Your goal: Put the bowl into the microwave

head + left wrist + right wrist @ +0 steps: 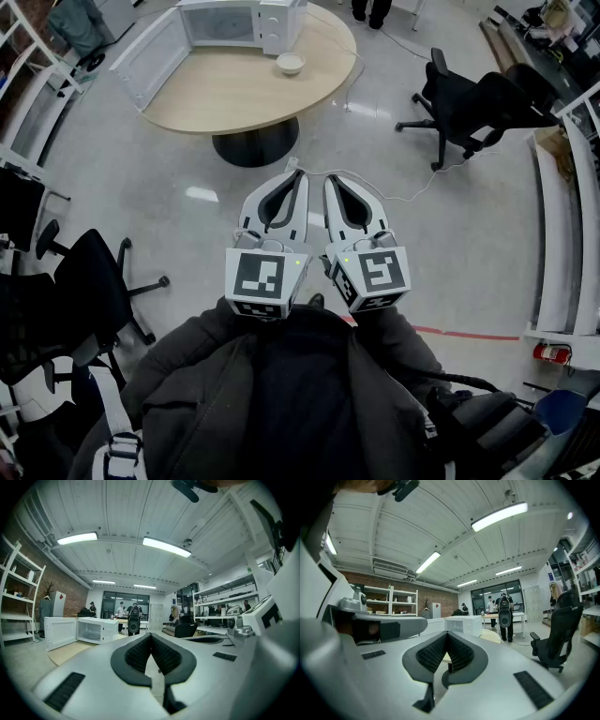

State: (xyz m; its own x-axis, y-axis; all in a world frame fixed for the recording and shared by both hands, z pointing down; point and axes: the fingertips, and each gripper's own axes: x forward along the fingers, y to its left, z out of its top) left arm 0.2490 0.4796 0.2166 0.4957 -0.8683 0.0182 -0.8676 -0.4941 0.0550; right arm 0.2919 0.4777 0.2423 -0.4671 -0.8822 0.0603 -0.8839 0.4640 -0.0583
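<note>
1. While they hang over the glossy floor, the left tongs and right tongs are closed and empty, their ribbed black pads meeting.
2. The round white bowl sits near the right edge of the oval wooden surface, just beside the boxy white microwave.

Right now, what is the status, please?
Left gripper, right gripper shut, empty. Bowl on table by open microwave, far ahead. Cable on floor between.
</note>
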